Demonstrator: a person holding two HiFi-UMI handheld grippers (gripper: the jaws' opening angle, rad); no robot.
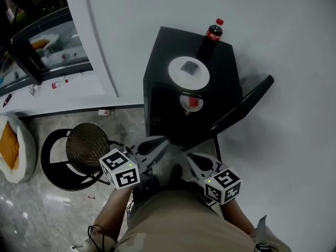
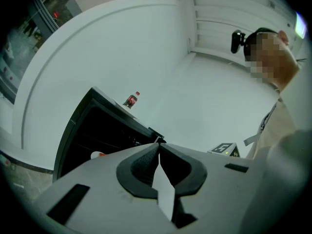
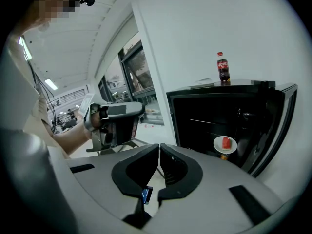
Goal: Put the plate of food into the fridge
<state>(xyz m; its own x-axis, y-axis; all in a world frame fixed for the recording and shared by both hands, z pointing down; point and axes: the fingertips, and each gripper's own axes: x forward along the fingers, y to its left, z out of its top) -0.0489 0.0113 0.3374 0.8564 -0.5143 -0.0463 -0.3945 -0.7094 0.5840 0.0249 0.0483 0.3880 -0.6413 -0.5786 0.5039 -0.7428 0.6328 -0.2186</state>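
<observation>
A black mini fridge (image 1: pixel 173 96) stands against the white wall with its door (image 1: pixel 247 106) swung open to the right. Inside it, on a shelf, sits a white plate with red food (image 1: pixel 192 102), also seen in the right gripper view (image 3: pixel 224 144). In the left gripper view only the plate's edge (image 2: pixel 97 154) shows. Both grippers are held low, close to the person's body and short of the fridge. The left gripper (image 1: pixel 155 145) and the right gripper (image 1: pixel 201 161) are shut and empty, as their own views show (image 2: pixel 159 145) (image 3: pixel 159 146).
A cola bottle (image 1: pixel 211 35) and a second white plate with a grey object (image 1: pixel 189 71) rest on the fridge top. A round black stool with a woven seat (image 1: pixel 84 148) stands left of the fridge, and a cushion (image 1: pixel 13 148) lies further left.
</observation>
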